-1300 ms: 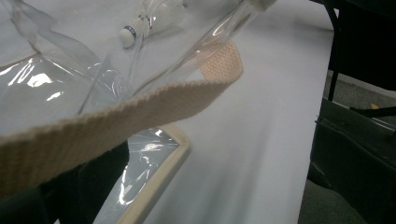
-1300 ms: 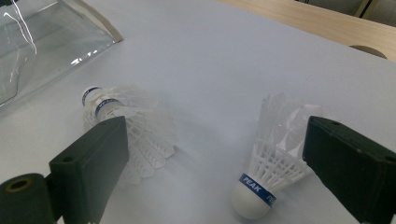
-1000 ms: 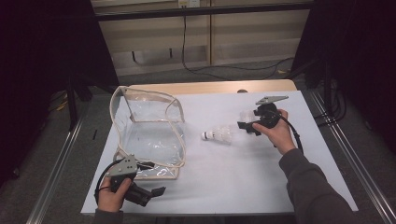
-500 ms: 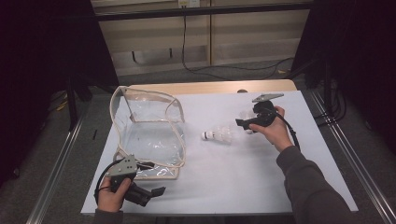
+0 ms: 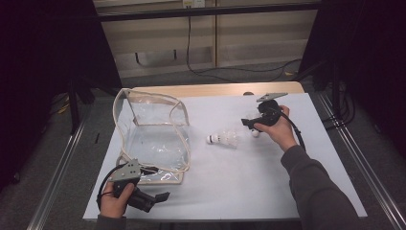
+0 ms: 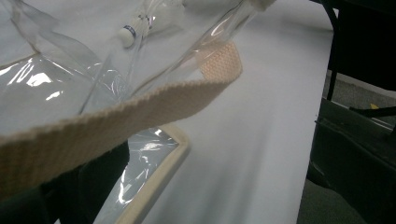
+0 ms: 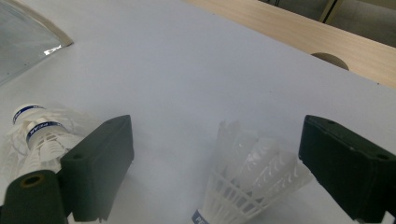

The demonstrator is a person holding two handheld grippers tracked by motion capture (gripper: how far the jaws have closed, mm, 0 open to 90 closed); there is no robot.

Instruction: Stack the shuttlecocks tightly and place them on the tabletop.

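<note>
High view: right gripper point(image 5: 250, 122) near table's point(image 5: 287, 182) far right edge, over a shuttlecock point(image 5: 253, 132); left gripper point(image 5: 160, 196) at near-left corner by clear bag point(image 5: 153, 139).

Left gripper view: bag strap point(image 6: 107, 119) across; jaw state can't tell.

Right gripper view: jaws wide, just closing, straddling shuttlecock point(image 7: 252, 182), no squeeze yet. Next: clamp it. Dark room.

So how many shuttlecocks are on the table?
3: one white plastic shuttlecock between the right gripper fingers, two stacked white shuttlecocks lying left of it.
</note>
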